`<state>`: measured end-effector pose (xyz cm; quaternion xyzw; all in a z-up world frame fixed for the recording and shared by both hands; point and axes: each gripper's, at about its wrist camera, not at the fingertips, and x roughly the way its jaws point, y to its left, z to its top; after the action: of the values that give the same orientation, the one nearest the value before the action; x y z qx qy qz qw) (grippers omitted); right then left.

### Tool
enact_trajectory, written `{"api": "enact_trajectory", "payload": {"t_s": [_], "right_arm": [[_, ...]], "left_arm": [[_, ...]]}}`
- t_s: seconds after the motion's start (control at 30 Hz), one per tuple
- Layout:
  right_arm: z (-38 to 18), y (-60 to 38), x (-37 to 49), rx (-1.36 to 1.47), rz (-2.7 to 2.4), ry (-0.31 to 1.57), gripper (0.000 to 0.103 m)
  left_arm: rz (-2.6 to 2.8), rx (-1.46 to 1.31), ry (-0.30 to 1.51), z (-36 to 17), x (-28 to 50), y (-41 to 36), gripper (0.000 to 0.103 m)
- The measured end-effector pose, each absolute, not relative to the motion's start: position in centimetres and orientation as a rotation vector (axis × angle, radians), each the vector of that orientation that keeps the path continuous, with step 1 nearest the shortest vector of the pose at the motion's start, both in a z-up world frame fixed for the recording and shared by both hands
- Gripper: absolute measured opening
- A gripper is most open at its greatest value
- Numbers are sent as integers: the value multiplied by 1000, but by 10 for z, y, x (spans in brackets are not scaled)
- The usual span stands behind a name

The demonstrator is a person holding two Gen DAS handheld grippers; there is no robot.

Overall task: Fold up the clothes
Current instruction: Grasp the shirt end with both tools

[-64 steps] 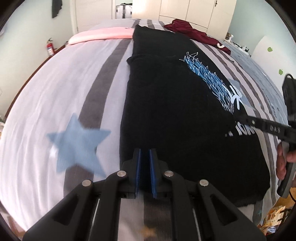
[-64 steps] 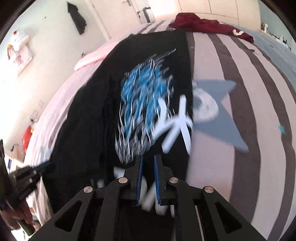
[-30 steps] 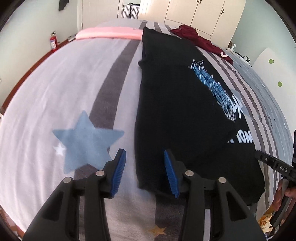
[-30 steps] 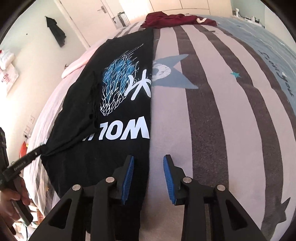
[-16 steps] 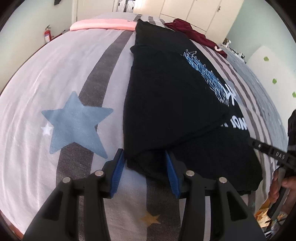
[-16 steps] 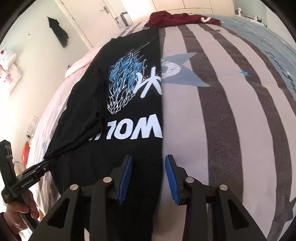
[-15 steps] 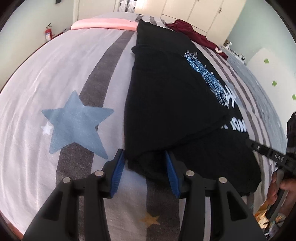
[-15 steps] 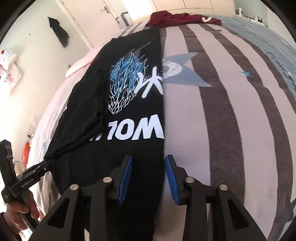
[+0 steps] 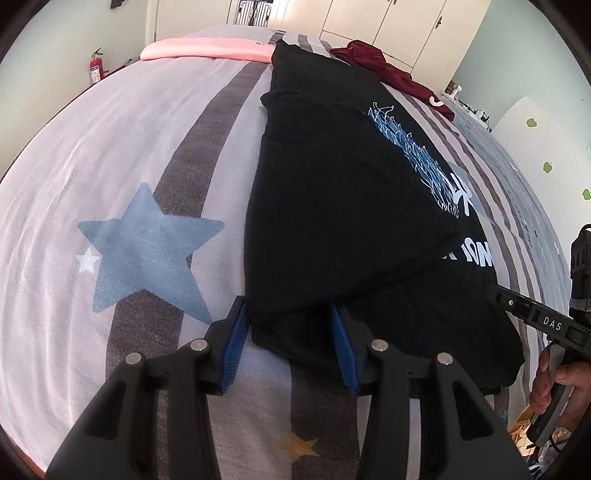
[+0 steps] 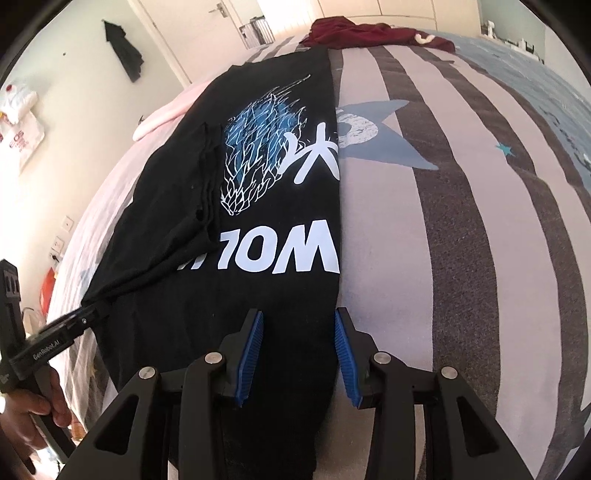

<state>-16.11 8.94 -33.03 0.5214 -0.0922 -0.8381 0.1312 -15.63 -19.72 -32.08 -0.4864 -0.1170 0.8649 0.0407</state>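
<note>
Black T-shirt (image 9: 343, 206) lies flat on the striped bedspread (image 9: 122, 147), folded lengthwise, with its blue-and-white print and white lettering facing up. One side panel is folded over the middle; the edge of that panel runs diagonally across the print.

Left gripper (image 9: 288, 343): jaws partly open, blue pads well apart. The near left corner of the shirt hem sits between them, bunched in a low fold. The left pad lies just beside the cloth edge and the right pad just beside the fold. No squeeze visible on the fabric, so no grip. Ahead of the jaws the shirt runs away toward the far end of the bed. Left of the jaws is a large blue star (image 9: 147, 251) printed on the bedspread.

Right gripper (image 10: 298, 354): jaws partly open and opening at this moment. The right edge of the shirt lies between the pads. The right pad sits just at the folded edge, over bare bedspread, and the left pad rests over black cloth. Pads do not pinch the fabric. White lettering lies just ahead of the jaws.

Dark red garment (image 10: 369, 31) sits far ahead of both jaws at the far end of the bed, apart from the shirt. Pink pillow (image 9: 207, 51) lies far ahead and left of the left jaws.
</note>
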Motion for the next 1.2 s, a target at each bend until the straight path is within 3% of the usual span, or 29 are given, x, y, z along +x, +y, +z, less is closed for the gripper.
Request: {"api": "enact_trajectory", "payload": {"t_s": [0.3,0.4,0.47,0.5,0.93,1.2], "right_arm": [[-328,84,-159,1531,-2396,-281,36],[-329,79,-159,1526,-2387,-228,24],[-327,79,-162,1524,-2376,-246,10],[-326,79,-162,1521,-2379,-243,9],[-276,84,-136,1508,-2365,-230,2],[-285,83,-83,1693,-2241,-238,2]], "left_arm": [[2657,-1497,-315,-320,-161,-197,22],[2657,-1498,-297,-317,-161,-196,16],[2657,-1495,-280,-314,-160,-195,13],[2658,-1494,-272,-312,-160,-195,11],[2645,-1497,-282,-243,-96,-205,9],[2570,-1656,-269,-254,-44,-203,9]]}}
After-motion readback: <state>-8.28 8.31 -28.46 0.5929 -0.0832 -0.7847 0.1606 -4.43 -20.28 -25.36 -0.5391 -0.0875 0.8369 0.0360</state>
